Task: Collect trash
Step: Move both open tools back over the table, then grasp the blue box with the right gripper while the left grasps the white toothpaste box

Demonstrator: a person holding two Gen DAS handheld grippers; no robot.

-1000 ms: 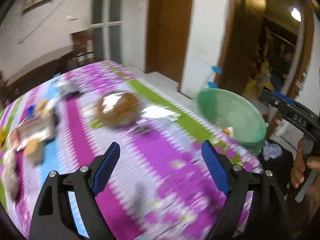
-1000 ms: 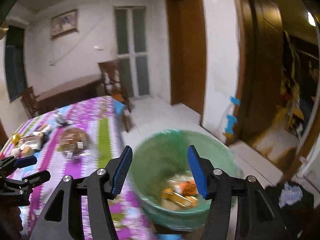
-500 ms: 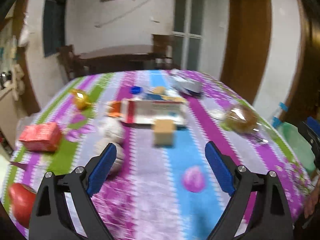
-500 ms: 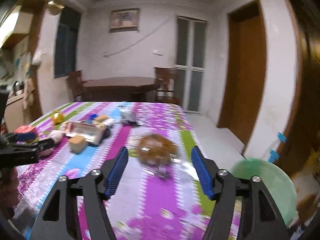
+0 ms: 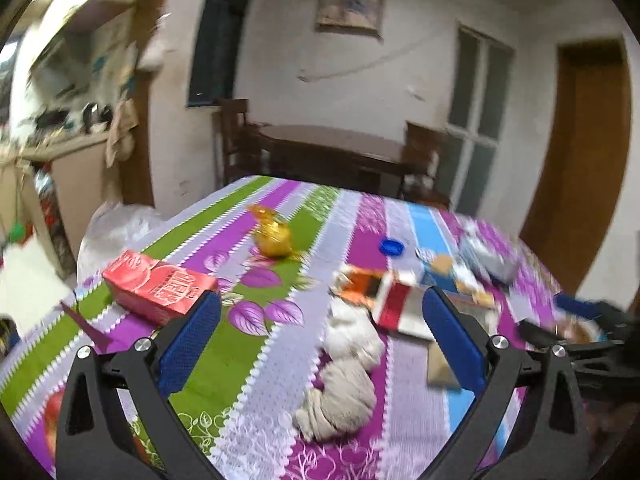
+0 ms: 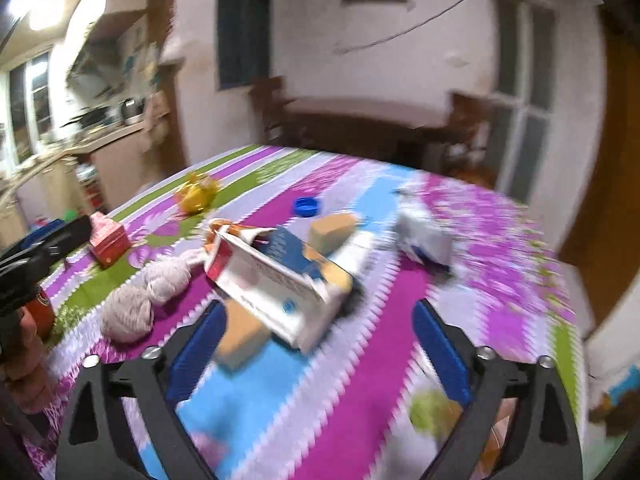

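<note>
Trash lies on a striped purple, green and blue tablecloth (image 5: pixel 240 344). In the left wrist view: a red carton (image 5: pixel 158 287), a gold foil wrapper (image 5: pixel 273 233), a blue bottle cap (image 5: pixel 391 246), crumpled white tissues (image 5: pixel 344 376), and a white, red and blue carton (image 5: pixel 400 308). My left gripper (image 5: pixel 320 344) is open and empty above the tissues. In the right wrist view, my right gripper (image 6: pixel 320 352) is open and empty just before the white carton (image 6: pixel 276 280). A tan block (image 6: pixel 240 336), tissues (image 6: pixel 144 296) and a silver wrapper (image 6: pixel 424 236) lie around it.
A dark wooden table with chairs (image 5: pixel 336 152) stands behind the cloth-covered table. A kitchen counter (image 5: pixel 60 152) is at the left, a brown door (image 5: pixel 584 152) at the right. A red round object (image 6: pixel 40 312) sits at the table's left edge. The right gripper shows at the left view's right edge (image 5: pixel 584 320).
Both grippers swung left, away from the green basin, which is out of view. The left one now faces the tissues and red carton; the right one closed in on the white carton.
</note>
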